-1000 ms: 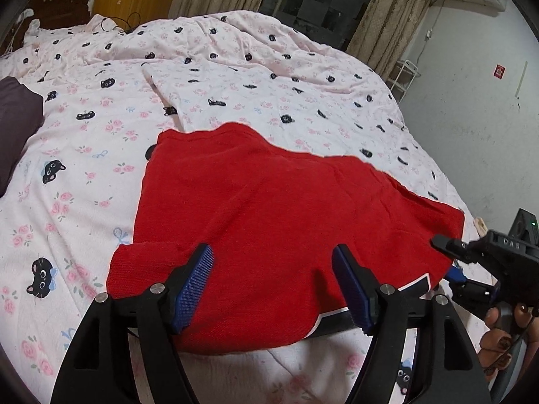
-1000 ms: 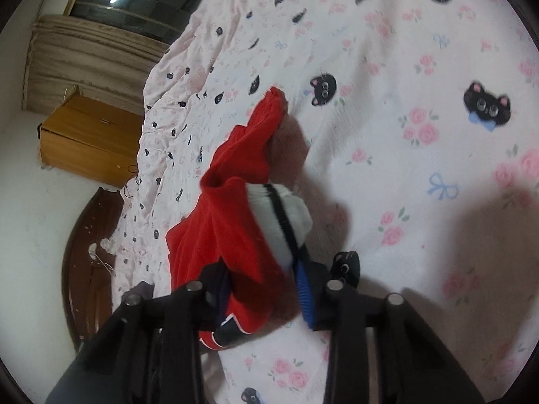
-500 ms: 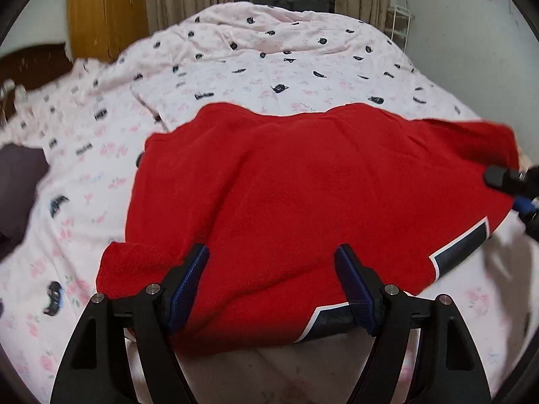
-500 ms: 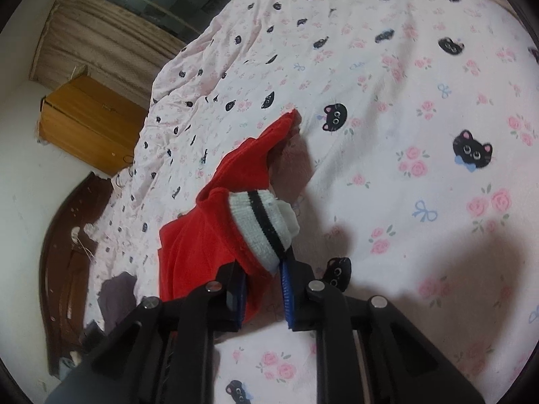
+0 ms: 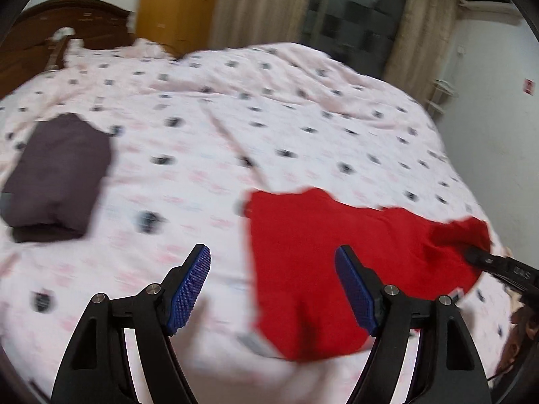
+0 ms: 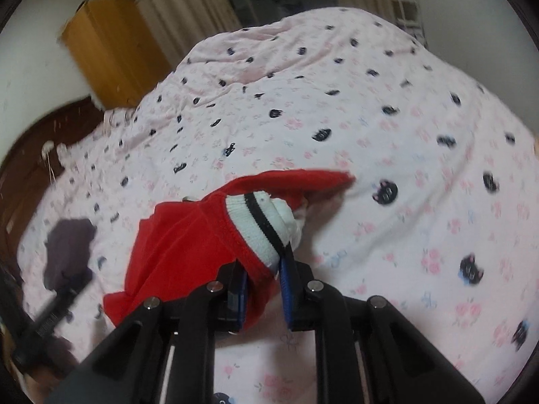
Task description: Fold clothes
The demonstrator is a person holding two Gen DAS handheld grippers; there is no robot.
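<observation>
- Pink quilt cover (image 5: 235, 128), printed with black cat faces and small roses, spreads over the whole bed and fills most of both my views; behind it stand beige curtains (image 5: 256, 3) on a dark window, an orange-brown wardrobe (image 6: 111, 54), and a dark wooden headboard (image 5: 67, 20) at the far left
- red sweater (image 5: 337, 256) lies on the quilt on the near right of the bed in my left view, one edge lifted up off the cover toward the right; its white cuff with a black stripe (image 6: 262, 225) shows in my right view
- folded dark garment (image 5: 57, 175) sits well apart from the sweater, on the left part of the bed
- my left gripper (image 5: 273, 289) points down over the quilt, jaws standing wide with nothing between the blue pads; the left pad hangs over bare quilt, the right pad over the sweater's left part; I touch neither that I can see
- my right gripper (image 6: 264, 286) points down at the bed, its jaws having just been closing; they are now pinched on red cloth just beside the striped cuff, the fabric bunched and raised from the quilt
- part of a hand (image 5: 518, 330) shows at the right edge of my left view, blurred
</observation>
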